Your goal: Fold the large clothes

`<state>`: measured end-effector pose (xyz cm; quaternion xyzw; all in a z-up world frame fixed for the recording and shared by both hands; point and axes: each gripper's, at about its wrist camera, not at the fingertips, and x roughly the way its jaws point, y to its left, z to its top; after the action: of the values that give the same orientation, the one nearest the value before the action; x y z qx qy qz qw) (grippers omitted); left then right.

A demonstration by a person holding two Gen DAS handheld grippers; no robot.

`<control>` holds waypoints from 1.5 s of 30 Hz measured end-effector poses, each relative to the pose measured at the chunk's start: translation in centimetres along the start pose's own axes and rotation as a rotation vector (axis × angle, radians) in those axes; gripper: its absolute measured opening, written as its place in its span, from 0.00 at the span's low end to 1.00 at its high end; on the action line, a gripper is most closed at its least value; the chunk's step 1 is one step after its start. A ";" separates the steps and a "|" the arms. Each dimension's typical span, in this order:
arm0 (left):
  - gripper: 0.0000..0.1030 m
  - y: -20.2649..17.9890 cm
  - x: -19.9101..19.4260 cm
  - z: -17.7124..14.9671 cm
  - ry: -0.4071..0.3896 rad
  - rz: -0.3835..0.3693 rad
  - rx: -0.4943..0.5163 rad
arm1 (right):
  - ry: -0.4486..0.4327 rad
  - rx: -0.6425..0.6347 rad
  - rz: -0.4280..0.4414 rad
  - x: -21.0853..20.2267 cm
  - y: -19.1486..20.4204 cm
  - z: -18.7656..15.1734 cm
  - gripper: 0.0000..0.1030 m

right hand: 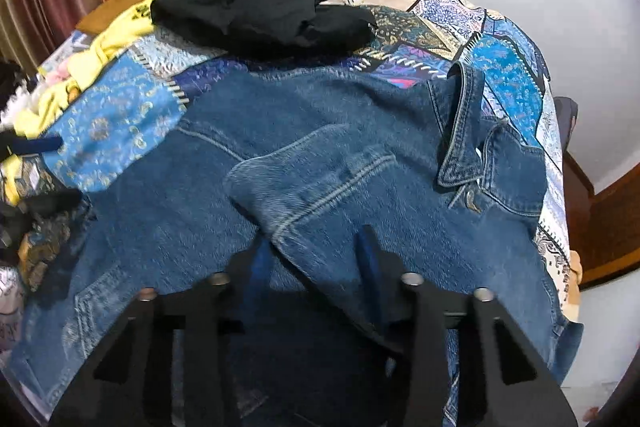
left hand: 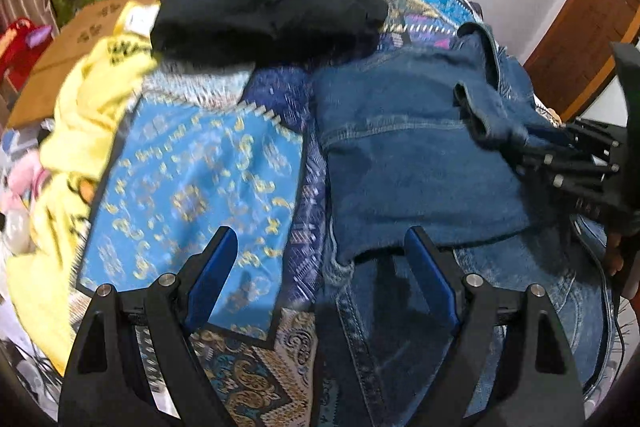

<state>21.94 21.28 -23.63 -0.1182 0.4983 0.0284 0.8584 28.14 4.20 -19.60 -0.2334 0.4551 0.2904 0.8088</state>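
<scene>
Right gripper (right hand: 316, 255): jaws narrowed, denim jacket (right hand: 280, 155) sleeve fold between them, seemingly pinched. Left gripper (left hand: 320, 267): wide open, empty, at the jacket's near hem. Best to take the hem squarely, then lift both together. One jacket on the quilt (right hand: 508, 79); beyond it one black garment (right hand: 256, 3), one yellow (left hand: 80, 115).

- Denim jacket (right hand: 320, 155) lies spread on patchwork quilt (right hand: 508, 83), nearest the cameras; collar to right.
- Sleeve (right hand: 304, 187) folded across jacket's body, between fingers of right gripper (right hand: 316, 255).
- Dark garment (right hand: 260, 3) bunched on quilt behind jacket.
- Yellow garment (left hand: 92, 115) at quilt's left edge.
- Cardboard box (left hand: 80, 39) beyond yellow garment, far left.
- Left gripper (left hand: 320, 267) over jacket's left edge & quilt.
</scene>
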 end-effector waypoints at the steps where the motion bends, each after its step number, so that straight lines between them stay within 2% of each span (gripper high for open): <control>1: 0.83 0.0 0.2 -0.3 0.010 -0.011 -0.010 | -0.014 0.002 -0.002 -0.3 0.0 0.1 0.22; 2: 0.83 -0.2 0.4 -0.6 0.019 -0.020 -0.016 | -0.034 0.011 -0.006 -0.8 0.0 0.1 0.16; 4: 0.83 -0.6 1.2 -1.6 0.054 -0.037 -0.019 | -0.101 0.062 -0.019 -2.5 -0.5 0.3 0.14; 8: 0.83 -1.3 2.6 -2.7 0.104 -0.017 -0.010 | -0.203 0.154 -0.025 -5.8 -3.0 0.6 0.12; 14: 0.83 -1.6 2.3 -2.0 0.085 0.023 -0.030 | -0.349 0.292 -0.076 -12.2 -8.4 0.0 0.11; 19: 0.83 -2.1 2.0 -1.5 0.063 0.039 -0.040 | -0.416 0.414 -0.114 -15.2 -11.9 -3.0 0.11; 21: 0.83 -2.3 2.2 -1.5 0.063 0.041 -0.041 | -0.401 0.475 -0.129 -14.7 -12.8 -4.8 0.11; 24: 0.83 -2.5 2.8 -1.6 0.081 0.032 -0.043 | -0.308 0.583 -0.133 -12.0 -14.7 -8.2 0.11; 27: 0.83 -2.7 2.7 -1.8 0.079 0.039 -0.035 | -0.153 0.705 -0.078 -7.2 -16.5 -12.3 0.11; 30: 0.83 -2.8 2.3 -2.0 0.080 0.041 -0.016 | -0.063 0.759 -0.035 -4.3 -16.4 -14.8 0.11; 32: 0.83 -3.1 1.9 -2.3 0.075 0.053 -0.004 | -0.052 0.751 -0.049 -3.8 -15.7 -15.0 0.15; 35: 0.83 -3.7 1.1 -2.2 0.059 0.052 0.010 | -0.039 0.694 -0.152 -4.0 -14.6 -14.4 0.29; 38: 0.83 -4.4 0.1 -1.8 0.028 0.047 0.022 | -0.033 0.648 -0.221 -4.6 -15.3 -14.3 0.37; 41: 0.83 -5.4 -1.2 -0.8 -0.011 0.034 0.042 | -0.048 0.651 -0.267 -6.4 -16.8 -15.0 0.37; 45: 0.83 -7.1 -3.0 1.1 -0.080 0.018 0.079 | -0.116 0.694 -0.307 -9.8 -18.5 -15.7 0.38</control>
<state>22.52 14.88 -19.25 -0.0786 0.4655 0.0209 0.8813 27.21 -21.74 -16.47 0.0057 0.4394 0.0075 0.8983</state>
